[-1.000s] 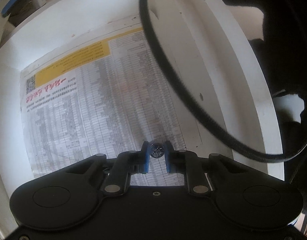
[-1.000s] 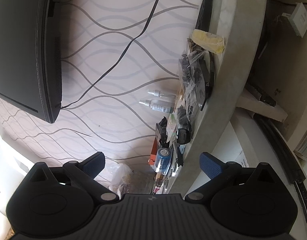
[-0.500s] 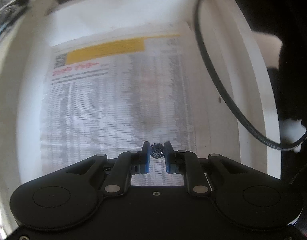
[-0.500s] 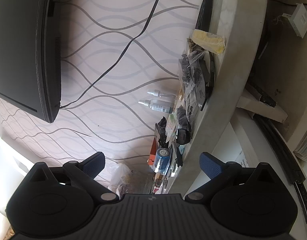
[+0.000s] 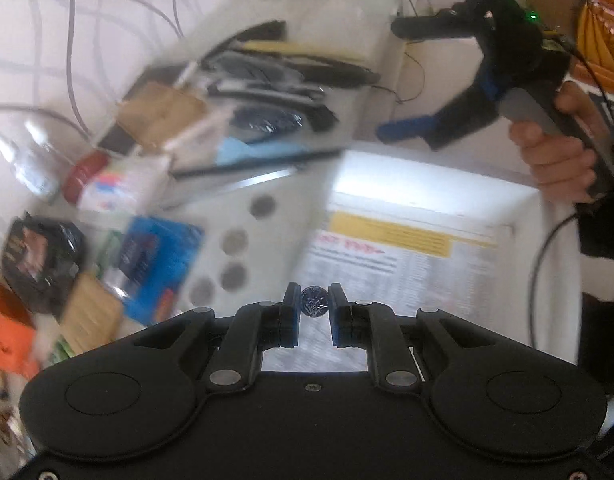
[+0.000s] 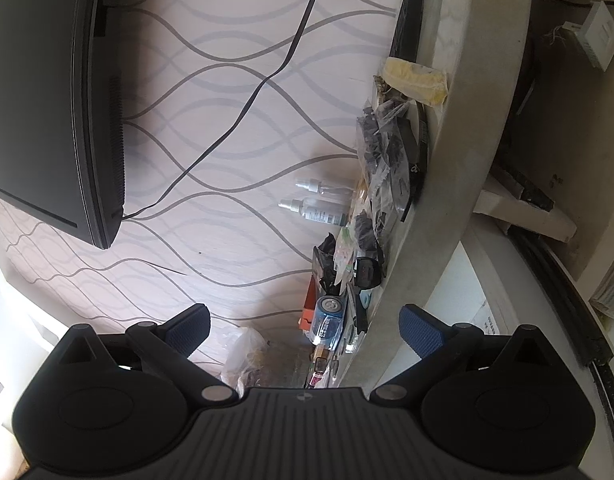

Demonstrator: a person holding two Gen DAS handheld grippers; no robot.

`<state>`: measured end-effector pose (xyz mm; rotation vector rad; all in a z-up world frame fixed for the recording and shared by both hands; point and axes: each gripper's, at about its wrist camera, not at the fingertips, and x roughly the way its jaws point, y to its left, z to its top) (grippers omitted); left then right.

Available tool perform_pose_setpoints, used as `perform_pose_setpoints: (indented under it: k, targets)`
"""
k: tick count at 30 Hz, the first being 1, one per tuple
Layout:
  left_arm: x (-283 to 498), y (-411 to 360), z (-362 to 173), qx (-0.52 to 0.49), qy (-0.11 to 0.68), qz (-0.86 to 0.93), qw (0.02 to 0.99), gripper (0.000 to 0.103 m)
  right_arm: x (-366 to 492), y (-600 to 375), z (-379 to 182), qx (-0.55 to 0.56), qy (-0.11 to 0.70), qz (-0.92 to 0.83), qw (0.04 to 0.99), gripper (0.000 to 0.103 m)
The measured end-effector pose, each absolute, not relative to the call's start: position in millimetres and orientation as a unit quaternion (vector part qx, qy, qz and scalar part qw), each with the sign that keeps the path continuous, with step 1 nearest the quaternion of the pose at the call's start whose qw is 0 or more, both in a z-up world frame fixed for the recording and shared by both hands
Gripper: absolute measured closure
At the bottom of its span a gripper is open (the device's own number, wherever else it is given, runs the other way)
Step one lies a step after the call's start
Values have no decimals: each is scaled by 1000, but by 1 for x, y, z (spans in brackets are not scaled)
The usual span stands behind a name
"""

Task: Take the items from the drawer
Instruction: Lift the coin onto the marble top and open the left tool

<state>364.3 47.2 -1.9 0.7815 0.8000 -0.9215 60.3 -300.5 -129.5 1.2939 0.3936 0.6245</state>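
1. The left claw [image 5: 314, 307] is pinching a small coin [image 5: 314, 306] on edge between its two blue-padded fingers, the coin's stamped face turned toward the camera.
2. That coin is hanging in the air, above the near part of the open white drawer [image 5: 555, 240] and close to its left wall.
3. Lining the drawer floor is a printed sheet [image 5: 403, 264] with a yellow band and red lettering across its top.
4. Just left of the drawer, four more coins [image 5: 235, 240] are lying flat in a loose column on the white tabletop [image 5: 371, 12], well apart from the pinched one.
5. Beyond them the tabletop is crowded and blurred: a blue packet [image 5: 155, 256], a brown card [image 5: 163, 116], an orange box [image 5: 7, 336], clear spray bottles [image 5: 31, 160].
6. At upper right, the right claw [image 5: 411, 80] is hovering over the far edge of the drawer, its fingers spread wide with nothing between them, and the person's right hand [image 5: 555, 152] is gripping its grey handle.
7. From the right wrist camera, the spread blue pads [image 6: 421, 334] are framing the tabletop edge, with a blue battery [image 6: 327, 320] lying in the clutter.
8. A dark monitor [image 6: 51, 100] is sitting against the wavy-patterned wall [image 6: 227, 120], a black cable [image 6: 243, 112] trailing from it.
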Motion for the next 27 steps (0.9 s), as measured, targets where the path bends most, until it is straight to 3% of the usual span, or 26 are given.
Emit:
perform_pose_setpoints:
  k: [21, 23, 24, 25, 26, 27]
  targets:
    - [401, 81, 6, 296, 377, -368, 797, 85, 62, -298, -127, 587, 182, 284, 736, 0]
    - [392, 93, 16, 264, 364, -357, 819, 78, 62, -298, -126, 583, 182, 283, 739, 0]
    - [384, 101, 22, 240, 355, -347, 834, 67, 62, -297, -125, 580, 183, 283, 742, 0]
    - [371, 110, 26, 210, 343, -329, 855, 44, 62, -296, -124, 575, 185, 284, 744, 0]
    - [356, 117, 26, 184, 333, -301, 874, 33, 63, -295, -123, 571, 187, 285, 747, 0]
    - [341, 122, 23, 161, 328, -266, 892, 13, 64, -292, -121, 563, 192, 290, 750, 0]
